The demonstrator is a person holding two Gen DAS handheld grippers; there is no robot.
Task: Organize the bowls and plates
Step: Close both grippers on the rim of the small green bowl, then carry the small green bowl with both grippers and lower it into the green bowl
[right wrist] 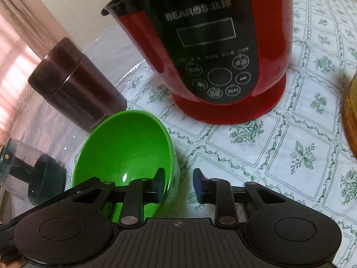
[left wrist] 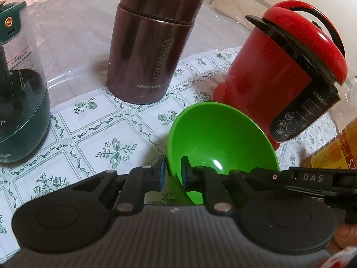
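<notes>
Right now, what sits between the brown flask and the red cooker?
Only patterned tablecloth between the brown flask and the red cooker, in the left wrist view; the green bowl sits nearer.

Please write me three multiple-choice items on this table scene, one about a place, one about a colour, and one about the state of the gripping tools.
1. Where does the brown vacuum flask stand relative to the red cooker, seen from the right wrist?
A. to its left
B. on top of it
C. to its right

2. What colour is the bowl?
A. blue
B. green
C. white

3. How do the two hand-held grippers stand on the bowl?
A. both well clear of it
B. both straddle its rim
C. both shut empty beside it

Answers:
1. A: the brown vacuum flask stands left of the red cooker.
2. B: the bowl is bright green.
3. B: the left hand-held gripper has a finger on each side of the rim, closed on it; the right hand-held gripper also straddles the rim, with a gap outside.
</notes>
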